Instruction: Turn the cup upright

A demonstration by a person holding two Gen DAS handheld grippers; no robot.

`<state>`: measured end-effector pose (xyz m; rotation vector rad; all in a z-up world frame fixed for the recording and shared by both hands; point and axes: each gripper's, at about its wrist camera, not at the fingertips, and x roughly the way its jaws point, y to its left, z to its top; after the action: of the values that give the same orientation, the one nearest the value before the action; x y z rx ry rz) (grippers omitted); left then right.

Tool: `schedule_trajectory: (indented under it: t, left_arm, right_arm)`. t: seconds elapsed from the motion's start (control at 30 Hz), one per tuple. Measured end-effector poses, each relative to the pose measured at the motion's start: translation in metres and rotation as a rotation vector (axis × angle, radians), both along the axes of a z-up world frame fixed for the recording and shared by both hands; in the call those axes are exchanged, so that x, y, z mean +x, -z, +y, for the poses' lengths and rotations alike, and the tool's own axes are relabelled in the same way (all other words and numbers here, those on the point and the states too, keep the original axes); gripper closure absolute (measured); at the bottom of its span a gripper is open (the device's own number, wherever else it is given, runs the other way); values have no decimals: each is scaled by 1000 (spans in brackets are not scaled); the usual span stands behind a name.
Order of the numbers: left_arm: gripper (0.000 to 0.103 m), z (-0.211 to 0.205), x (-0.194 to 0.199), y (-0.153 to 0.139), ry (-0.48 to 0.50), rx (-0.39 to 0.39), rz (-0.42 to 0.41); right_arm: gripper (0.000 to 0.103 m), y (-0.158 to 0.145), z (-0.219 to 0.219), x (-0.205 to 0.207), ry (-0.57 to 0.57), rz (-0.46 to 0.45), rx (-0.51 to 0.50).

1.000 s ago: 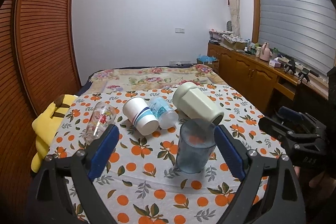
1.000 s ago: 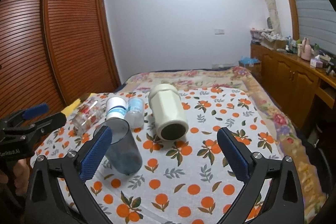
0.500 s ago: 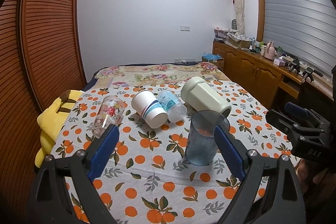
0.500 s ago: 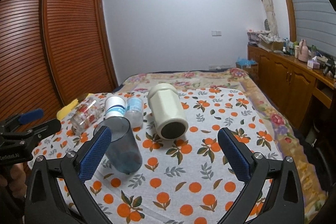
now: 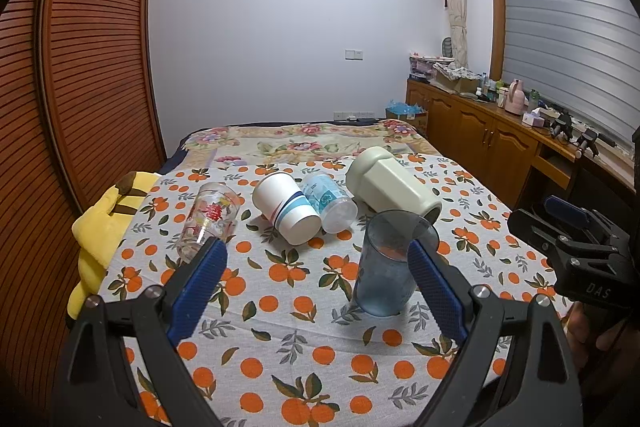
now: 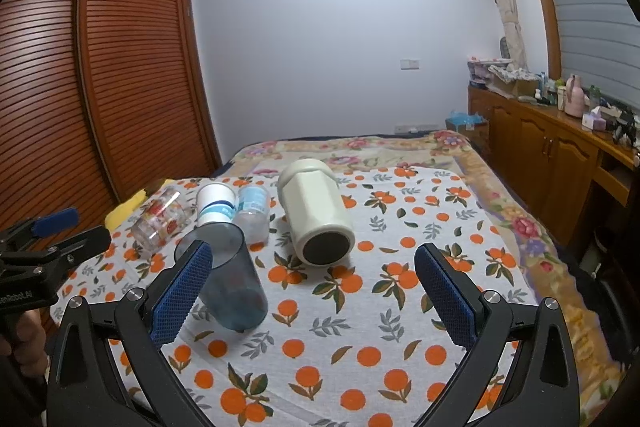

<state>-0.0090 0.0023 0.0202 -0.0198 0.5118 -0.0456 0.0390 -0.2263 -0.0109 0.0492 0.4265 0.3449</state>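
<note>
Blue cup standing upright on the orange-print cloth, both grippers spread wide and empty.

The translucent blue cup [image 5: 385, 267] stands mouth-up on the cloth [image 5: 304, 343] covering the bed, toward its near edge, leaning slightly in both views. Just behind it lie four on their sides: a cream mug [image 5: 394, 187], a clear cup with blue print [image 5: 329, 201], a white paper cup with blue stripes [image 5: 286, 207] and a floral glass [image 5: 208, 221] nearest the left edge. The left gripper [image 5: 316, 287] hovers near the cup, jaws apart. The right gripper [image 6: 312, 287] reads "DAS" in the left view; the left's label, in the right view, is partly cut off.
</note>
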Motion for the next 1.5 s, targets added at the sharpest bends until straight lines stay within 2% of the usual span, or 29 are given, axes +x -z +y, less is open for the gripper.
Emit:
schedule_trajectory:
  t: [1.5]
  left_arm:
    - [11,-6,-6,-11,-5,3,-29]
  right_arm:
    - [0,0,-3,-1,5,-3,1]
